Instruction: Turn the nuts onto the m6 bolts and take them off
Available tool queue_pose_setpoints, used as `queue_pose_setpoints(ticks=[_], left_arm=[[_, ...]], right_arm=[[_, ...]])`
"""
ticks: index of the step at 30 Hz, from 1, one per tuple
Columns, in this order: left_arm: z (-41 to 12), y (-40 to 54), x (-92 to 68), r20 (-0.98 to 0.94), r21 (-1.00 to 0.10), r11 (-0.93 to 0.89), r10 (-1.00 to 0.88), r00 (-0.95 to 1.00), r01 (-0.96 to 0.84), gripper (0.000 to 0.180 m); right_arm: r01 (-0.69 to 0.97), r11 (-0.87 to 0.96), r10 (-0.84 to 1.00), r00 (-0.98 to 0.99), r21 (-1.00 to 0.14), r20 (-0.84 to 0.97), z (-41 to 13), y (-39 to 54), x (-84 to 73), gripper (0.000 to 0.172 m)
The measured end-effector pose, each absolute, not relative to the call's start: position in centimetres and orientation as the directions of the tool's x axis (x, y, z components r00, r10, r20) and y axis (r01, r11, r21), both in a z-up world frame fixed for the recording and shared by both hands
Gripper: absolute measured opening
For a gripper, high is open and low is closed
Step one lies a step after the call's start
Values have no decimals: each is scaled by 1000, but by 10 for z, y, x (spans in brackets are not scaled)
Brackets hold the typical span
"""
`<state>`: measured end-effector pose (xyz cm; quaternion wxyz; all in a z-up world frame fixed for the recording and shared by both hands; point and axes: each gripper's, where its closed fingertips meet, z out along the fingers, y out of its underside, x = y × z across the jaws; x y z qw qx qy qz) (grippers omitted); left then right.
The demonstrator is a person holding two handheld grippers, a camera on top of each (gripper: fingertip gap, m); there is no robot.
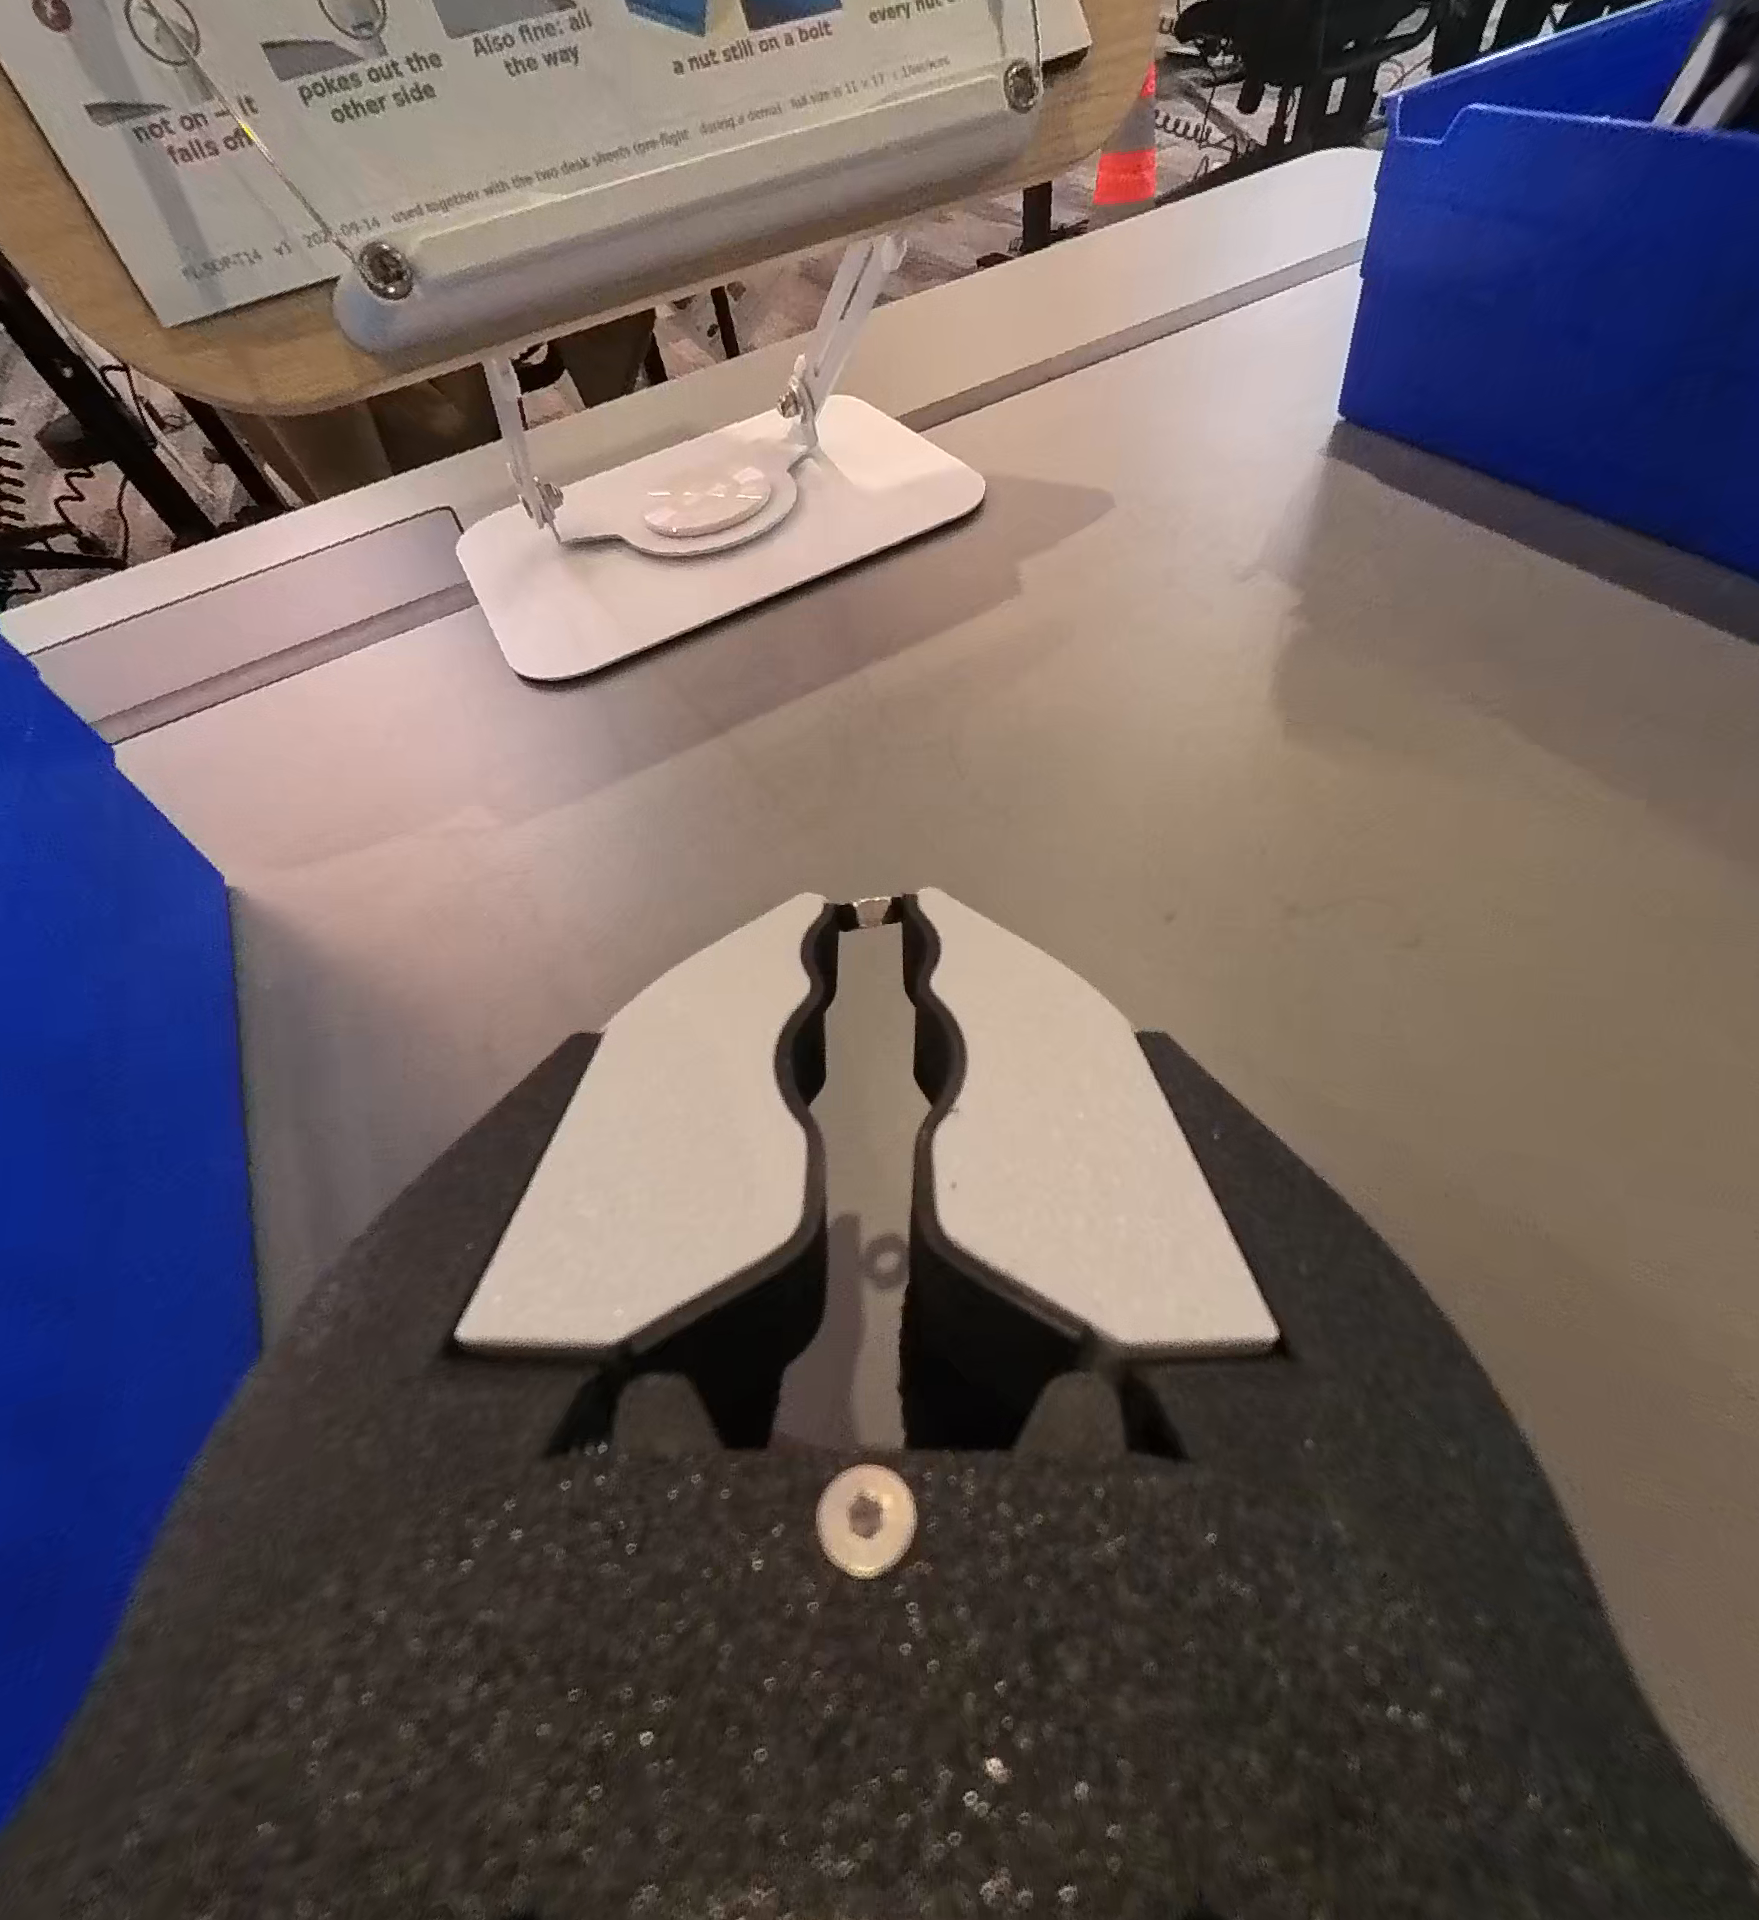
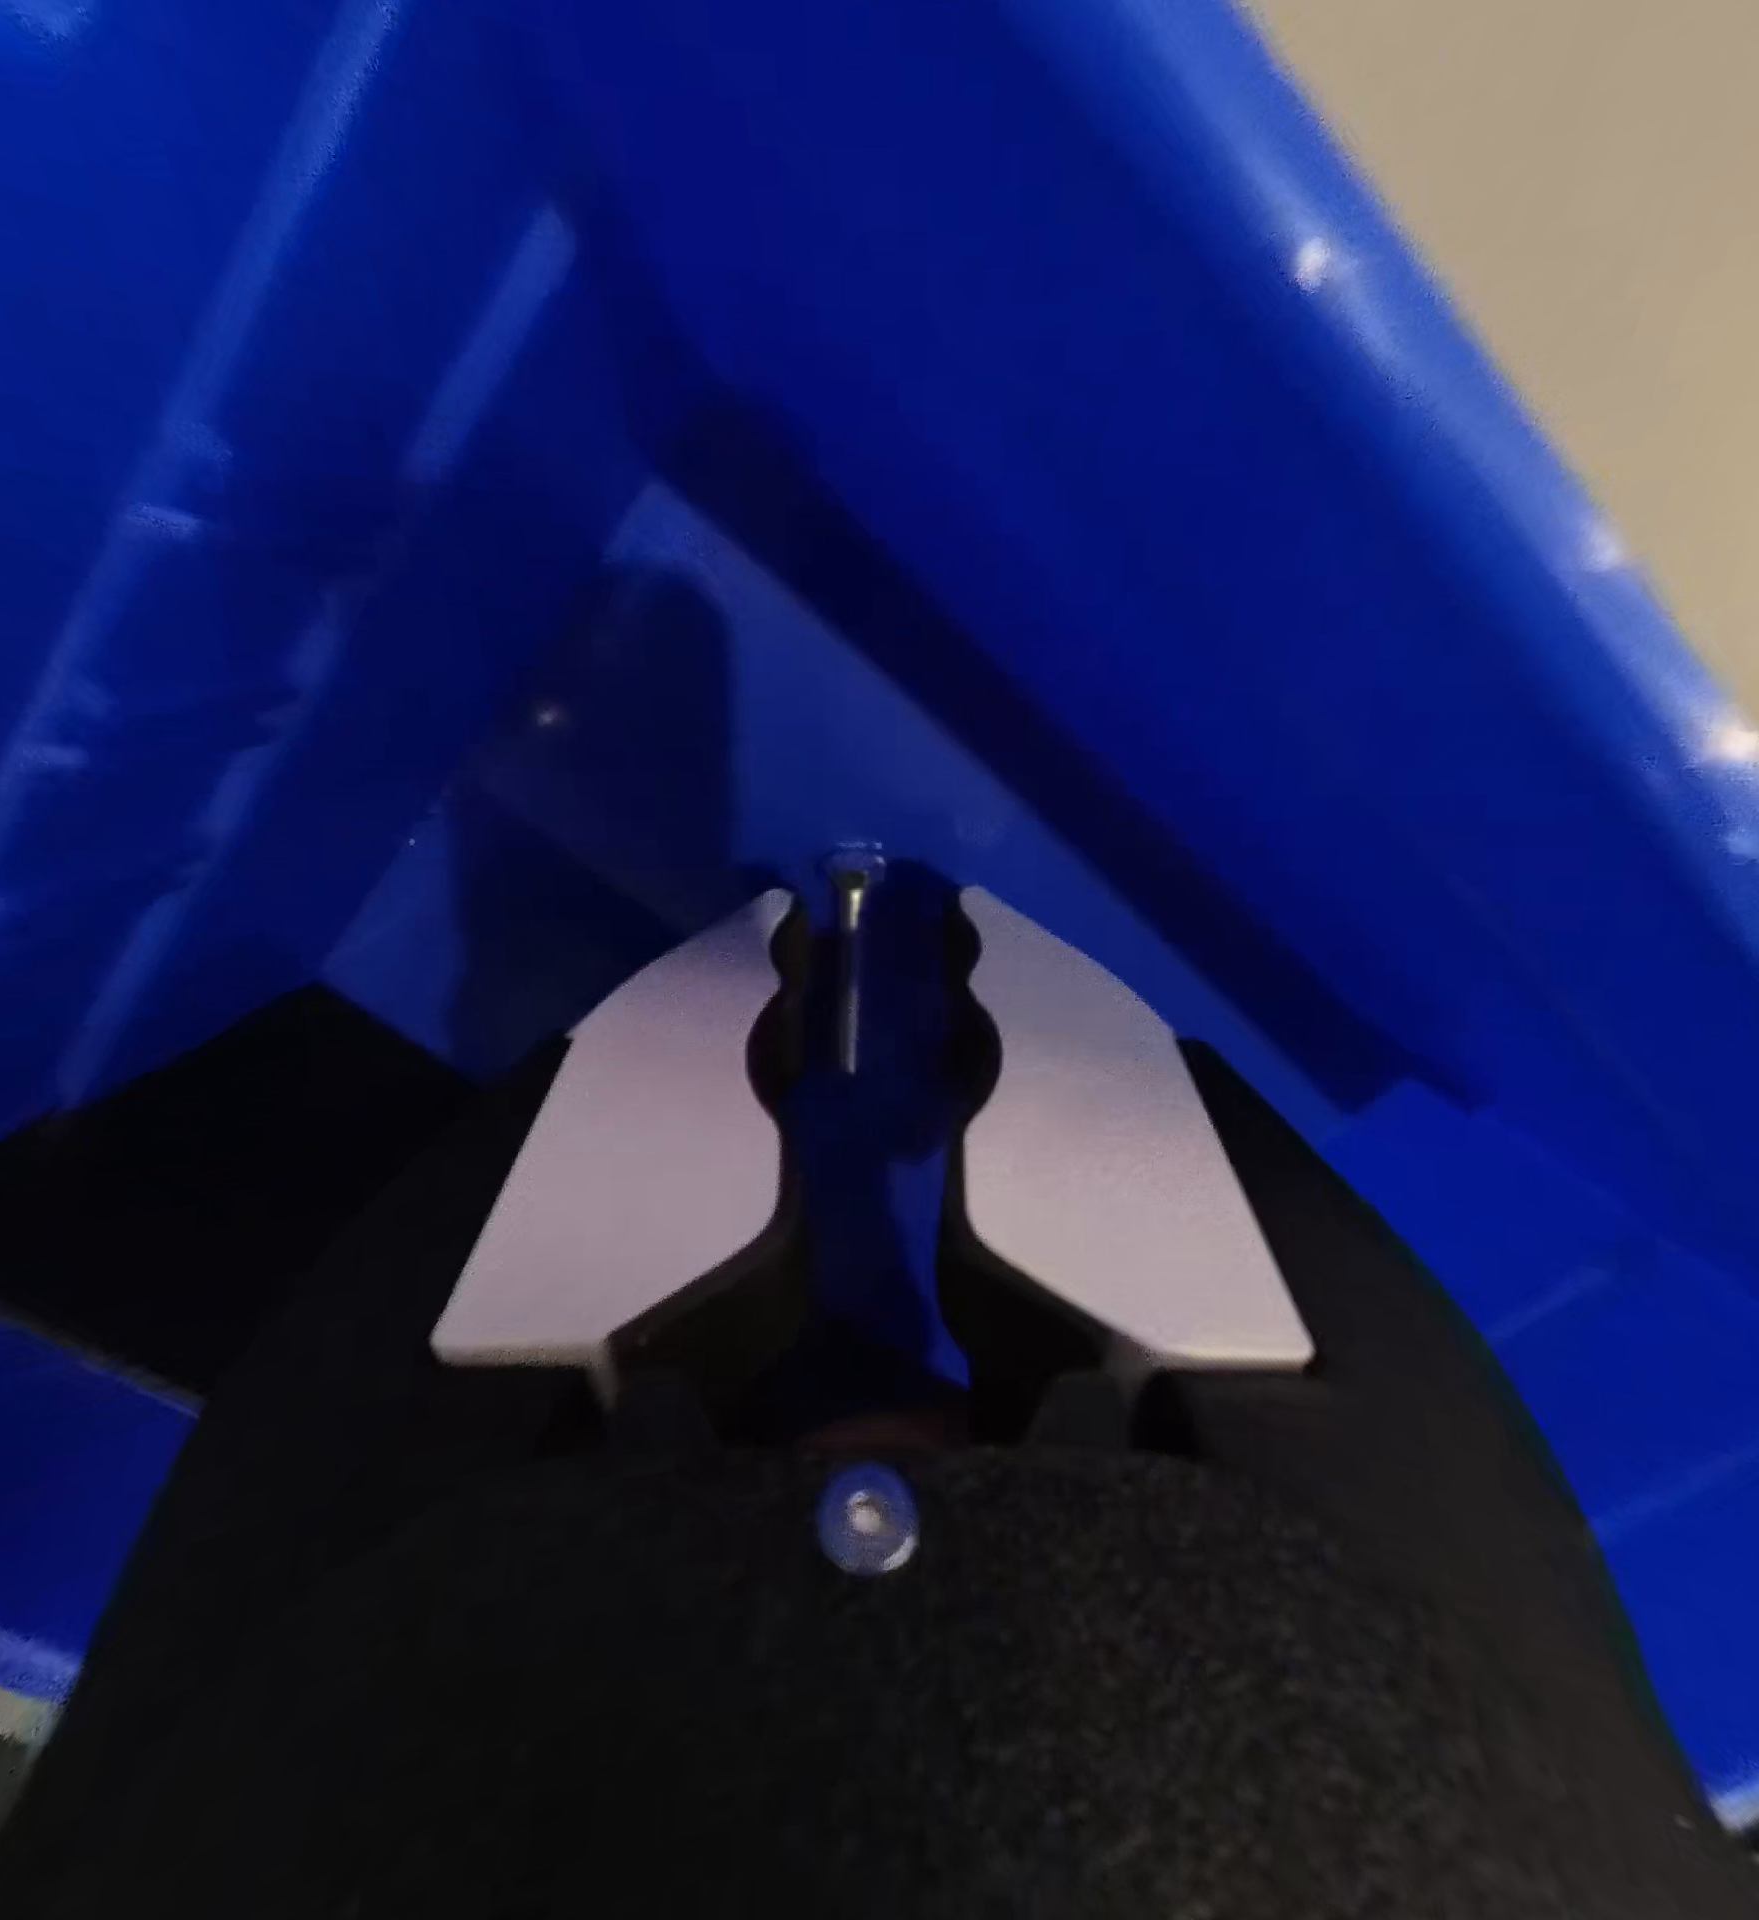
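Observation:
My left gripper [image 1: 870, 914] is over the grey table [image 1: 1218, 831], and its fingertips are shut on a small silver nut [image 1: 870, 912]. My right gripper [image 2: 875, 894] is down inside a blue bin [image 2: 1062, 468]. A silver bolt [image 2: 851, 966] lies lengthwise between its fingers, head pointing away and close to the left finger [image 2: 667, 1091]. There is a clear gap between the bolt and the right finger [image 2: 1083, 1091], so the jaws stand open. Whether the bolt rests on the bin floor is unclear in the blur.
A blue bin [image 1: 1602, 343] stands at the far right of the table and another blue bin [image 1: 54, 1039] close on the left. A white stand [image 1: 719, 540] holding an instruction board [image 1: 542, 135] is at the table's far edge.

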<state>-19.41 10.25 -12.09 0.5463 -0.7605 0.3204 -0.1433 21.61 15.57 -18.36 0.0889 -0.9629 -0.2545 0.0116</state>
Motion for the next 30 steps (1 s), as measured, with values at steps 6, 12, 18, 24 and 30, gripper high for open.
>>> queue_pose_setpoints(ticks=[6, 12, 18, 24, 30], left_arm=[[-118, 105, -199, -106, -931, -207, -636, 764, -301, 11], [-119, 107, -201, -117, -929, -204, -628, 769, -308, 11], [-122, 107, -201, -118, -922, -211, -645, 755, -325, 11], [-148, 93, -172, -117, -664, -316, -851, 512, -678, 11], [-163, 84, -155, -37, -154, -283, -956, 292, -947, 11]], right_arm=[[422, -608, 366, 901, -672, 234, -42, 147, 174, 41], [96, -200, 656, 752, -975, -60, 7, 30, -41, 40], [147, -143, 678, 735, -979, 11, -85, 19, -103, 39], [102, -62, 638, 769, -993, 39, -88, 18, -82, 33], [4, -138, 646, 759, -990, -87, -86, 22, -73, 33]])
